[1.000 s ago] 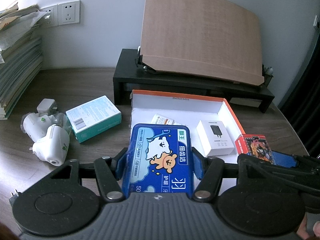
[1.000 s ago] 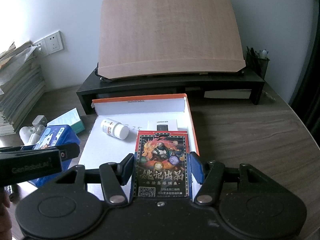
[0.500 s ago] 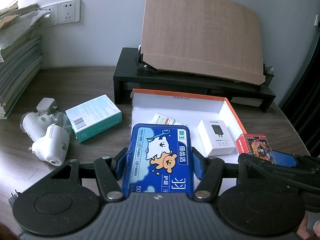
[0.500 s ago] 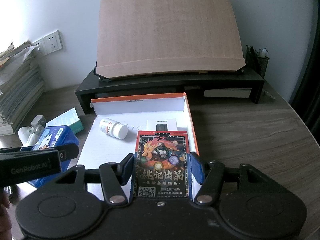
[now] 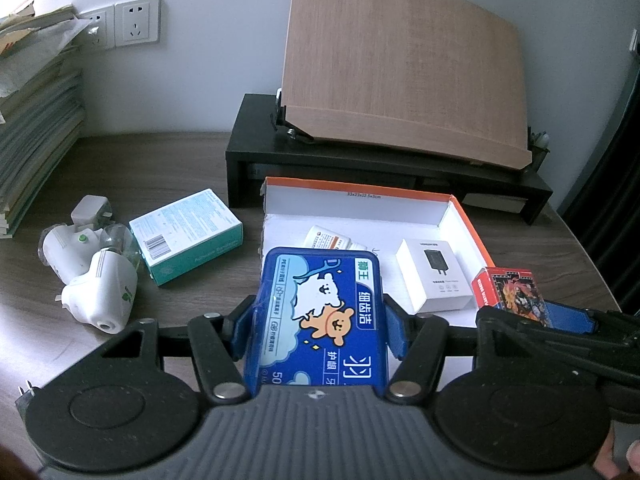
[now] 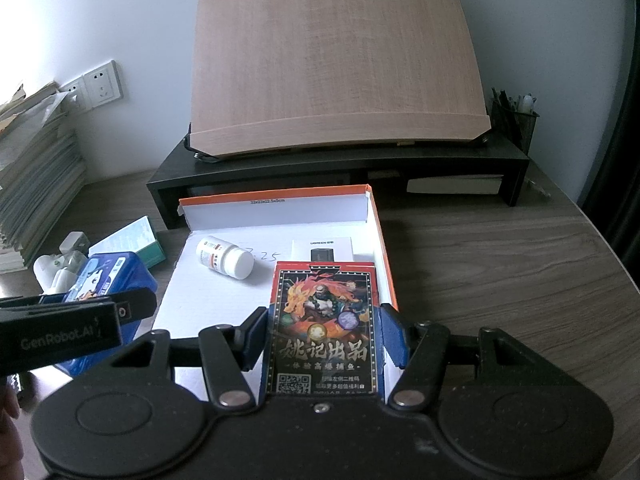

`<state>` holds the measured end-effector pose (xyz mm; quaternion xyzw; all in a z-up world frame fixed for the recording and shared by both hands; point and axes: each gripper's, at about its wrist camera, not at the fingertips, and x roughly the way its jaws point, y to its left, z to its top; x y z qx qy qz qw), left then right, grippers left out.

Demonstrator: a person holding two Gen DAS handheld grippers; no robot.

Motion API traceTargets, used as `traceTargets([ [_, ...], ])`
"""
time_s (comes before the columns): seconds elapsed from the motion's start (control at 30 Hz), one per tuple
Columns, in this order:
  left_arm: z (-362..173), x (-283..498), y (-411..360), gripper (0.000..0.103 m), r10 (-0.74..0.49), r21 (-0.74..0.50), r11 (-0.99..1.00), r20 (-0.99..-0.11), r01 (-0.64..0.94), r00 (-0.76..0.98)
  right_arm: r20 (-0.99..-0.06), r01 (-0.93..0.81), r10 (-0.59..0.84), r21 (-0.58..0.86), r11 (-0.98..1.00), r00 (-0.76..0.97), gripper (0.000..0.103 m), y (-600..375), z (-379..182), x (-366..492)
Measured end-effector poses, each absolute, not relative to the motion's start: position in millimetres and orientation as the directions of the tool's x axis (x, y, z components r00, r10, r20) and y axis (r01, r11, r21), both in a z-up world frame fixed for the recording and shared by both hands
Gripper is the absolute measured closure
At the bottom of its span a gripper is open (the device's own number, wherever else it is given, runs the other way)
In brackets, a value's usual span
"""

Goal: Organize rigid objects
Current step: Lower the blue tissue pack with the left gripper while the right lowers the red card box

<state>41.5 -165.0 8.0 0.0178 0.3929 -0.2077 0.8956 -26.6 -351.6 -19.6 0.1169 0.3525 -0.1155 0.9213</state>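
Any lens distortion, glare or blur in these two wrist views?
Left wrist view: strong fisheye bowing of the tilted wooden board, dark vignetted corners, soft window glare on the brown desk. Right wrist view: same bowing, print on the red card box sharp, no motion blur.

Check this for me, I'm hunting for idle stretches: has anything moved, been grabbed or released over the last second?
Nothing visibly changed. The left gripper still clamps the blue case, the right gripper still holds the card box, both over the tray.
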Motion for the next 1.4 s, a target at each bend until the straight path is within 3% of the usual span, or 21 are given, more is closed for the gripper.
traceTargets([
  [1.4, 3.5, 46.7, -170.4, 0.039, -0.355, -0.130, 0.912, -0.723, 0.389, 0.592, -0.692, 0.323, -0.143, 0.137, 0.936, 0.707, 0.032, -354.3, -28.9, -21.8],
])
